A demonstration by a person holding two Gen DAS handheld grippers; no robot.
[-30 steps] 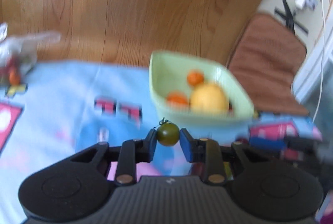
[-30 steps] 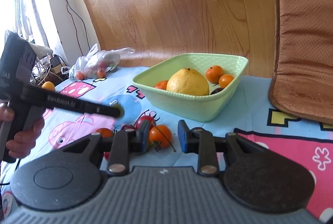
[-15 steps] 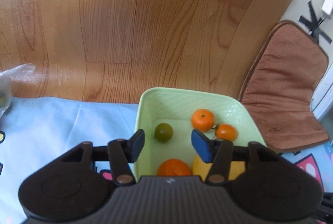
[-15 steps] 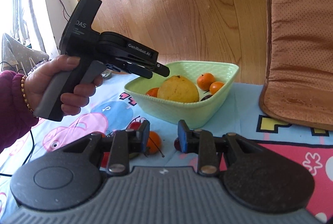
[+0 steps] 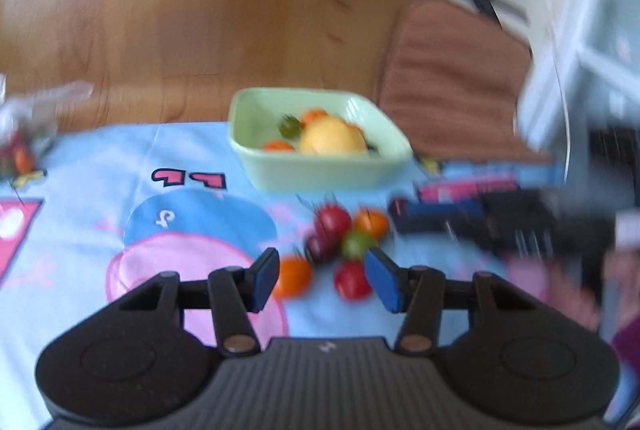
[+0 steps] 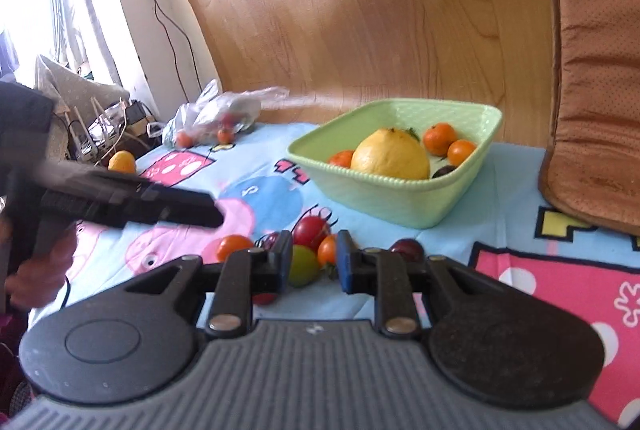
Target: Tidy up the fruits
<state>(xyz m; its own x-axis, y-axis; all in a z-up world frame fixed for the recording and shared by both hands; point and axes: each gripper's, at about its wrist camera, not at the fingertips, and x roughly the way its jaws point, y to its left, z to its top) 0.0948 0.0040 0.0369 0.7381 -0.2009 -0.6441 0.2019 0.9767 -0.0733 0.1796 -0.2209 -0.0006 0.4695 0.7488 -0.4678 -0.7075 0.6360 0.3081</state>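
Six small tomatoes (image 6: 310, 230) lie loose on the cloth, in front of the green bowl (image 6: 400, 198).

In the bowl I count one big yellow citrus (image 6: 390, 154), three small oranges (image 6: 439, 138), one green tomato (image 5: 289, 126) and one dark fruit (image 6: 443, 171). My left gripper (image 5: 322, 280) hangs empty above the pile, its jaws apart and closing a little. My right gripper (image 6: 311, 264) has been narrowing around one green tomato (image 6: 303, 265) and one orange tomato (image 6: 327, 250), but I cannot tell if the pads touch them.
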